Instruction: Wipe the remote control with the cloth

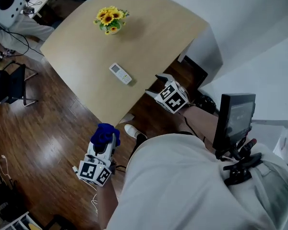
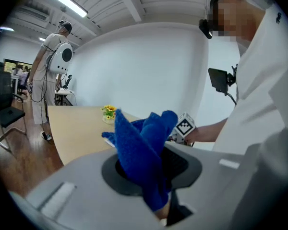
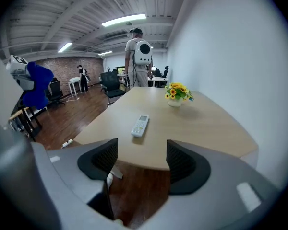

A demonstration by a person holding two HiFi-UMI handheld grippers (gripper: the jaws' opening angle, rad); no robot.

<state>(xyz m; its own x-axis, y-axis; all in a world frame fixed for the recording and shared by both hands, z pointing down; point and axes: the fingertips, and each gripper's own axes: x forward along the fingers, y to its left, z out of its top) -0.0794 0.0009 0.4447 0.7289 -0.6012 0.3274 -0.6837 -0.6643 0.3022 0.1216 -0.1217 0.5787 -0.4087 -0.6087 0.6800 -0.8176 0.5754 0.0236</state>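
Left gripper (image 1: 104, 141) fingers pinch the blue cloth (image 2: 143, 145). Right gripper (image 3: 141, 159) fingers gape empty, remote control (image 3: 140, 126) ahead on the tan surface (image 3: 201, 123), above a wood floor (image 1: 48, 143).

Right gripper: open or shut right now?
Open: the right gripper shows jaws apart, empty; the remote control lies on the table beyond.

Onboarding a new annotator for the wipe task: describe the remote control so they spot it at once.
Find the large light wooden table beside the white wall. Near its middle, between the pot of yellow sunflowers and the table's near edge, lies the remote control. It is the only flat, slim white bar there, with a small screen at one end.
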